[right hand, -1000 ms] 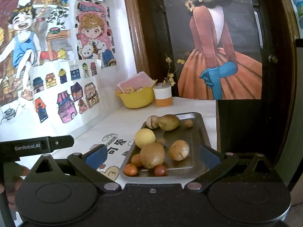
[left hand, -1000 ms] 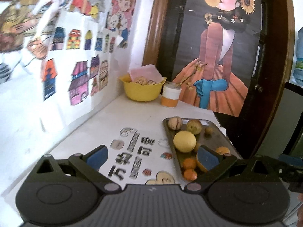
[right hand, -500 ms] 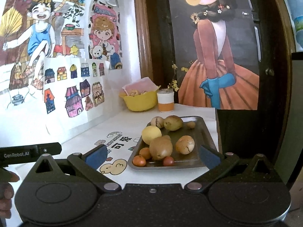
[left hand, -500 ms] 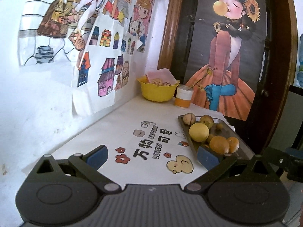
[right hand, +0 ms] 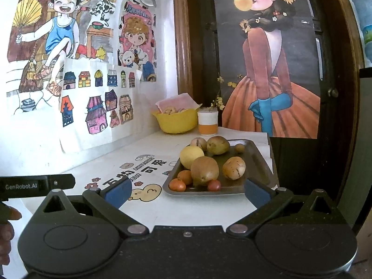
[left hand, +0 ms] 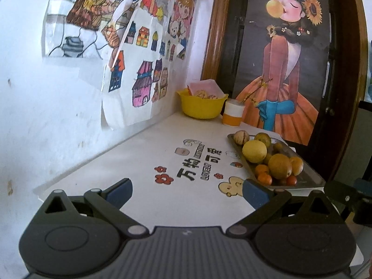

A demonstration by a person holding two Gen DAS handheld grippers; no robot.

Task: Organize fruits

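Left wrist view: you are holding the left gripper (left hand: 187, 191) spread wide and empty above the white tabletop (left hand: 148, 148), keeping the dark metal tray (left hand: 309, 177) of mixed fruit off to its right.
Right wrist view: you are aiming the right gripper (right hand: 187, 191), fingers apart and gripping nothing, at the tray's near rim, with the round yellow fruit (right hand: 191, 157) and small orange fruits (right hand: 177, 184) piled ahead.

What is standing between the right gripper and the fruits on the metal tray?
Nothing visible. The right gripper is open, and only bare tabletop lies between its fingers and the near rim of the metal tray holding the fruits.
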